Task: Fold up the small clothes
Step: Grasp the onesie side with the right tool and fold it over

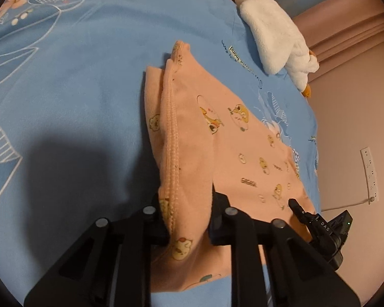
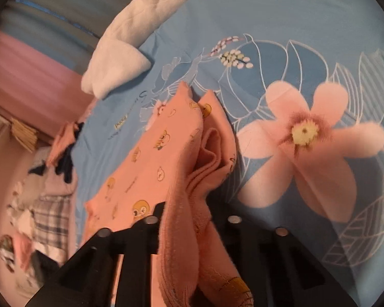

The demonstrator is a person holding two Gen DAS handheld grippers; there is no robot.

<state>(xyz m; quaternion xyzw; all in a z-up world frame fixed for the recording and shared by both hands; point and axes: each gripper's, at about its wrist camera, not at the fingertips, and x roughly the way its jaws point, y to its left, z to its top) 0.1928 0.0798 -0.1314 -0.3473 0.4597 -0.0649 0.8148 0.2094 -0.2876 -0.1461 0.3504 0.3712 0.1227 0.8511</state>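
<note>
Gripping the peach cartoon-print cotton garment [image 1: 192, 138] with both my grippers.

My left gripper [image 1: 188, 220] and right gripper [image 2: 189, 220] are clamping bunched hems above the blue floral bedsheet [image 1: 76, 89]; the garment's small print is unreadable.

my left tool [image 1: 187, 220] is clamped on a bunched edge of the peach garment [image 1: 233, 140], one black finger [image 1: 217, 220] on each side of the fabric, pointing forward and down. my right tool [image 2: 184, 230] is likewise closed on a thick fold of the same garment, its fingers [image 2: 151, 230] pressed against the cloth. in the left view, my right tool's tip shows at lower right.
</note>
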